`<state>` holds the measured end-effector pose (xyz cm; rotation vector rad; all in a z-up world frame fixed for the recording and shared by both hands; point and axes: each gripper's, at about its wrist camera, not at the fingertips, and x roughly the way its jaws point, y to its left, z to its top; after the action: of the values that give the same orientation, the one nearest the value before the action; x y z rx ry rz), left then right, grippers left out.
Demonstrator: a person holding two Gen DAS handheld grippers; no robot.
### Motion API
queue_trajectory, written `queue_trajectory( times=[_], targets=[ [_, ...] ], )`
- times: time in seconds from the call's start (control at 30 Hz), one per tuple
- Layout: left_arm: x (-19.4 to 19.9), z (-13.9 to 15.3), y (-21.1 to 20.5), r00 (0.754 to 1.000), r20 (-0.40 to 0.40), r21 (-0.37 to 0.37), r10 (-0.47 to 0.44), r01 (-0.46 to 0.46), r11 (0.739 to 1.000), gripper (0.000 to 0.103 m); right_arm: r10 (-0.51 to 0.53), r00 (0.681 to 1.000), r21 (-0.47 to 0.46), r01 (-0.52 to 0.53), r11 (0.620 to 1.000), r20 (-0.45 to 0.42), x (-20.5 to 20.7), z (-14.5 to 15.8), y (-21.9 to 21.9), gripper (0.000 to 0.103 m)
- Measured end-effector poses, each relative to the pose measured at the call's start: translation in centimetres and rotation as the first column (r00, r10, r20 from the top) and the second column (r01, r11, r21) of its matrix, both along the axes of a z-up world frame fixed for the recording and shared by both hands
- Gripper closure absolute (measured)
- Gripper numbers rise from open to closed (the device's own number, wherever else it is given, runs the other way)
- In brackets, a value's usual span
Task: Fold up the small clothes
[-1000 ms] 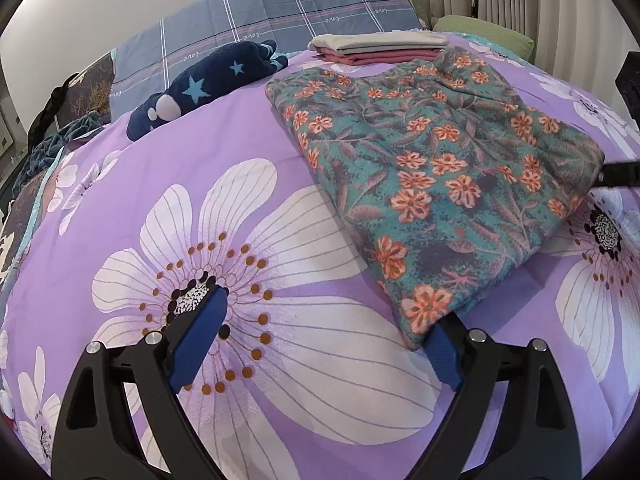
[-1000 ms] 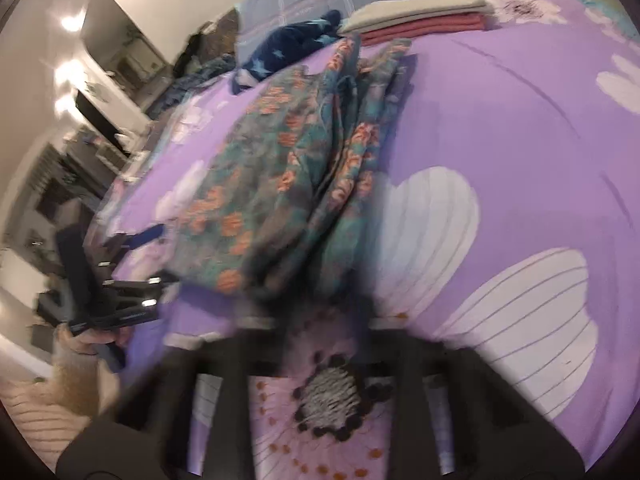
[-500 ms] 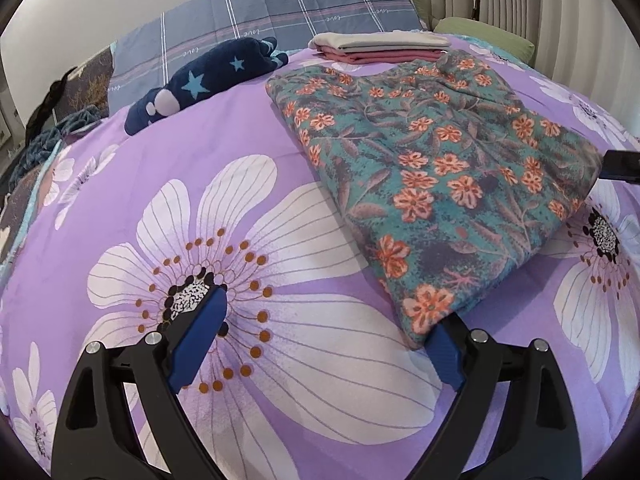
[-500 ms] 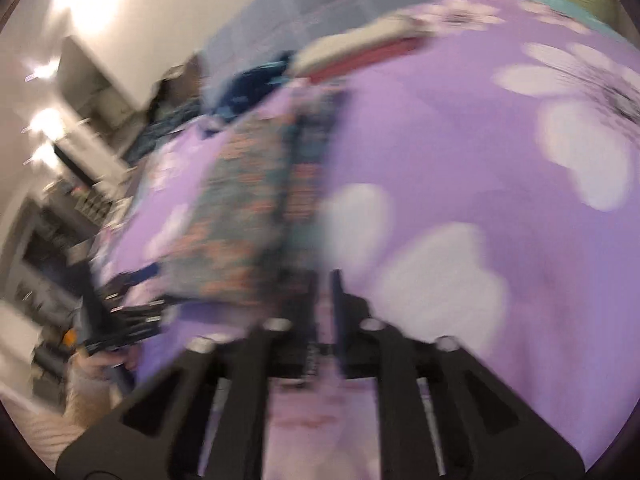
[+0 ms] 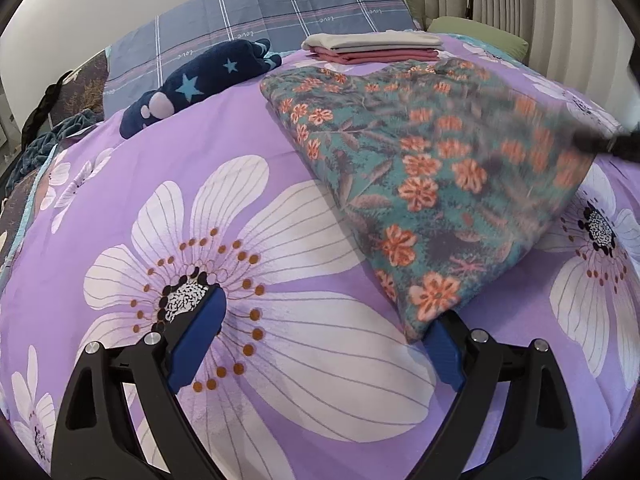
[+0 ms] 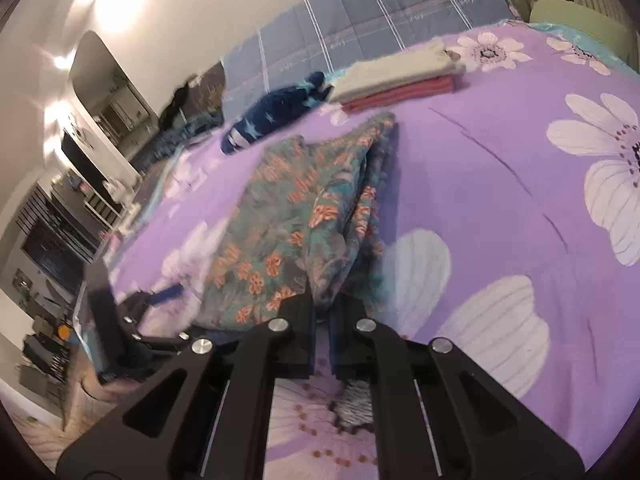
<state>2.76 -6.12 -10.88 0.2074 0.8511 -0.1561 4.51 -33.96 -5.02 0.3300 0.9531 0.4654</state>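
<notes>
The left gripper [image 5: 326, 328] rests spread wide on the purple flowered bedspread [image 5: 120, 168], its right finger just beside the near corner of the folded floral garment [image 5: 432, 168]. The right gripper [image 6: 322, 312] is pinched on that garment's edge [image 6: 304, 216]. A folded stack [image 5: 372, 46] and a star-patterned navy item [image 5: 200, 80] lie farther back.

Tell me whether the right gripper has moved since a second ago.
Yes. In the left wrist view the right gripper has risen from beside the white flower on the bedspread, lifting the floral garment.
</notes>
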Motion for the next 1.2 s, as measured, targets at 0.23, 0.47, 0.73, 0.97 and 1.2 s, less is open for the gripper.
queue_trajectory(
  times=[0.23, 0.47, 0.73, 0.97, 1.2],
  targets=[
    [-1.1, 0.7, 1.4, 0.996, -0.056, -0.095, -0.066, 0.06, 0.994, 0.024, -0.059, 0.998, 0.032, 0.059, 0.998, 0.007, -0.1, -0.4, -2.2, 0.066],
    [-2.9, 4.8, 2.2, 0.974, 0.003, -0.356, -0.229, 0.215, 0.91, 0.049, -0.057, 0.992, -0.012, 0.058, 0.998, 0.111, 4.9, 3.1, -2.3, 0.06],
    [2.3, 1.7, -0.7, 0.985, -0.05, -0.3, -0.163, 0.141, 0.944, 0.043, -0.073, 0.997, 0.004, 0.073, 0.997, -0.026, 17.6, 0.5, -0.4, 0.06],
    [3.4, 0.1, -0.2, 0.977, -0.088, -0.33, -0.196, 0.157, 0.931, 0.031, -0.071, 0.991, -0.008, 0.07, 0.998, -0.117, 23.6, -2.8, 1.2, 0.06],
    [3.3, -0.1, -1.1, 0.971, -0.082, -0.318, -0.225, 0.188, 0.929, 0.022, 0.054, 0.964, -0.08, -0.034, 0.996, 0.262, 20.4, 3.3, 4.5, 0.1]
  ],
)
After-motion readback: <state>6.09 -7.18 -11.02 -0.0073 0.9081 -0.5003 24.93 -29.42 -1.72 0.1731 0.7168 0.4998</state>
